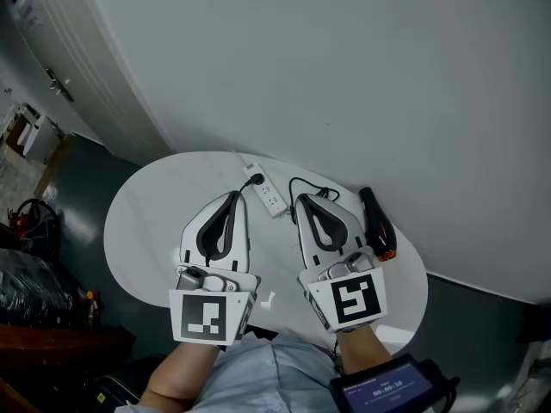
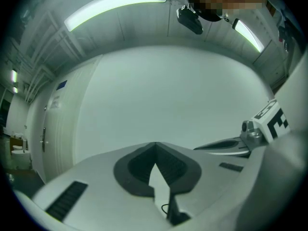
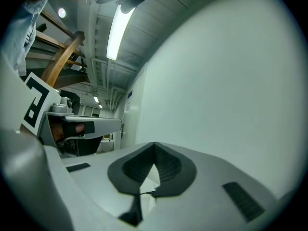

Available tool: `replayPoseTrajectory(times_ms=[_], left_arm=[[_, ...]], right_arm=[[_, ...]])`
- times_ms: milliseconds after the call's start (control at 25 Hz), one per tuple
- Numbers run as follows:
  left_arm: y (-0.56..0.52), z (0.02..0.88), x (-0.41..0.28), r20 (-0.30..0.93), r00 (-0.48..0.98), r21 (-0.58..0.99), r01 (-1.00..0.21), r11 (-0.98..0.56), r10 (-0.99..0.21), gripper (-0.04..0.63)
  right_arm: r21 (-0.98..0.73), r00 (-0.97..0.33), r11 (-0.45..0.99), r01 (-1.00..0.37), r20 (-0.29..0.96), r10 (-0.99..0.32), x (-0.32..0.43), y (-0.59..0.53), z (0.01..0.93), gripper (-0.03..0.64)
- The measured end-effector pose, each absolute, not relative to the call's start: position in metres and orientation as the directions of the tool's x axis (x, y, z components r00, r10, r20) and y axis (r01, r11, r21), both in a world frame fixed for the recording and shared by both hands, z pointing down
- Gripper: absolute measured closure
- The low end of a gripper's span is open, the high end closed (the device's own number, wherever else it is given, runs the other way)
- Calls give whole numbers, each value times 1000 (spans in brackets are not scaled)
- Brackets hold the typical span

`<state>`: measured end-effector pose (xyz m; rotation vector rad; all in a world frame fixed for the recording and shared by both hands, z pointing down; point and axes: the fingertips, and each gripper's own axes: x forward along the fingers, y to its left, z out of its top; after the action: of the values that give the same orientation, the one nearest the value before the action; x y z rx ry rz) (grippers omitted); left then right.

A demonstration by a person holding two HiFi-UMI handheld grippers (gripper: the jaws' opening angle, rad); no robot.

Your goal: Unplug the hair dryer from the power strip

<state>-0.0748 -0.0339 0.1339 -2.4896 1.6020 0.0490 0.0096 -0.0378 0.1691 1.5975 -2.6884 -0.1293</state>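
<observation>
- The left gripper (image 1: 235, 198) hung over the white table (image 1: 138, 231), with its jaws pressed together and nothing between them.
- The right gripper (image 1: 302, 201), just beside it, also had its jaws closed and empty.
- The black dryer (image 1: 377, 222) lay on the table, right of the right gripper.
- Farther away, the strip (image 1: 269, 193) lay beyond the jaw tips, with a black plug (image 1: 252, 179) in it.

No legible txt; wrist screen (image 1: 385, 391) digits too blurry.

Matt wht table (image 1: 146, 222), plastic pwr strip (image 1: 265, 189)
</observation>
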Motion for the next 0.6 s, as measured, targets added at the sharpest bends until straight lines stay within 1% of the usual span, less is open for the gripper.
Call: replayPoseTrajectory(times_ms=[240,400,520,600], left_arm=[[-31,135,-91,-142,429,-124,-902,-414,-892,597],[-29,133,-101,-158,425,-83,-905,-417,-891,597],[-29,133,-104,-169,439,-96,-898,-429,-882,597],[-30,134,-105,-160,437,-45,-899,-436,-885,597]], right_arm=[[101,-475,468,-878,-62,-878,-8,-33,160,617],[125,-471,460,-879,-72,-879,-19,-29,154,617],[134,-464,453,-881,-72,-883,-23,-28,152,617],[136,-459,447,-884,-69,-886,-25,-27,153,617]])
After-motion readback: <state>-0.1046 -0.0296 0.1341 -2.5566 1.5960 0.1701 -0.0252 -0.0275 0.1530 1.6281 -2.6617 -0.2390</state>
